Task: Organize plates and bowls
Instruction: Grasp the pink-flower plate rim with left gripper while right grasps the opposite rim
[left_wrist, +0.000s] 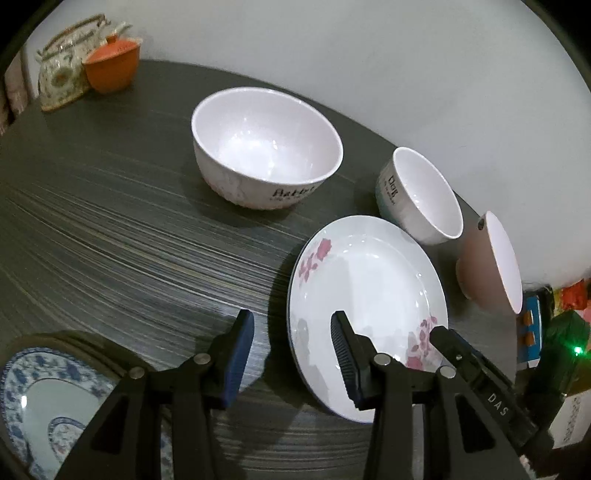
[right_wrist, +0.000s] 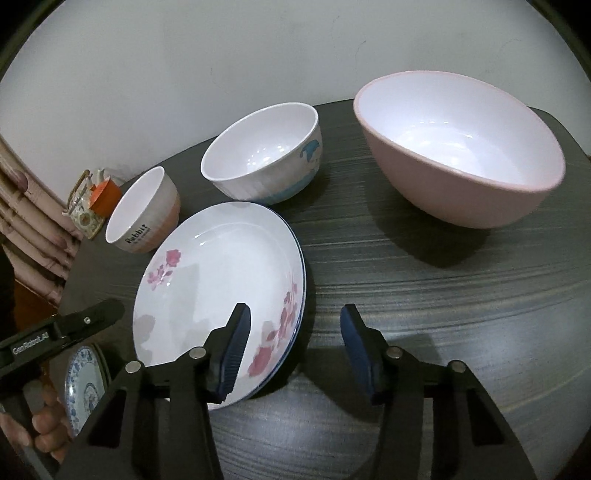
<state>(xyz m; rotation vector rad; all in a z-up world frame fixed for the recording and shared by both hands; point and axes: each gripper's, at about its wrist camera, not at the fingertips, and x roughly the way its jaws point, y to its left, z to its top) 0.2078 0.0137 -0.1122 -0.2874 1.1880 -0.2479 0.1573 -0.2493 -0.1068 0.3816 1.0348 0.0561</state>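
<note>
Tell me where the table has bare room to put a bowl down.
Free: the table between the floral plate and the pink bowl, and left of the Rabbit bowl. Crowded: around the dolphin bowl.

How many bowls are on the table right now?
3: the pink bowl at far right, the dolphin bowl behind the flowered plate, and the Rabbit bowl to its left. Others may sit outside both views.

dim light, fisheye-warped edges
</note>
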